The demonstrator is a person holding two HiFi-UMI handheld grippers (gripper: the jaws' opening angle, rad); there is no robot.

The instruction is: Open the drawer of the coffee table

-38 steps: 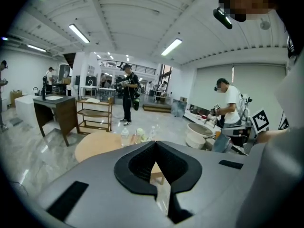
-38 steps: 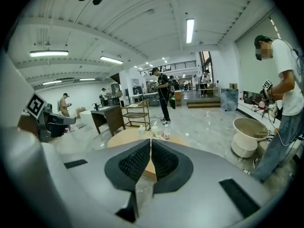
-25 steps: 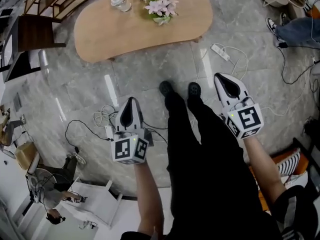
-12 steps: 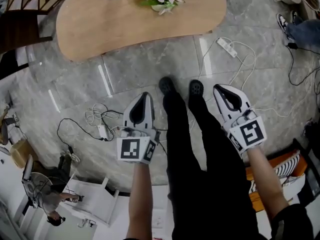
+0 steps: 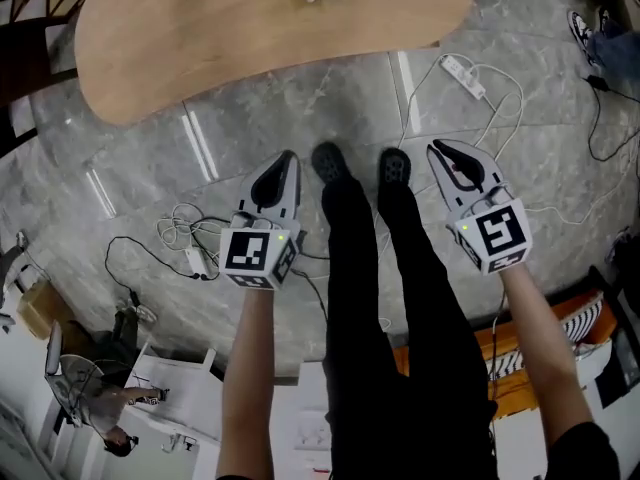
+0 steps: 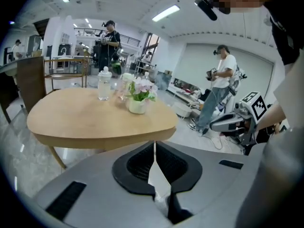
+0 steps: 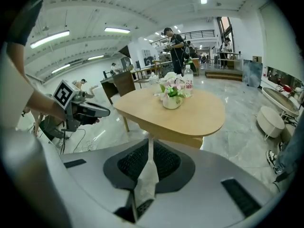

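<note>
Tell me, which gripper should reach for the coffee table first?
Probably left: left gripper is opposite the middle of the coffee table, right gripper its end. Both shut, both apart from it; no drawer shows.

Right tool [image 7: 150, 144] jaws together; coffee table [image 7: 202, 112] ahead, apart.
</note>
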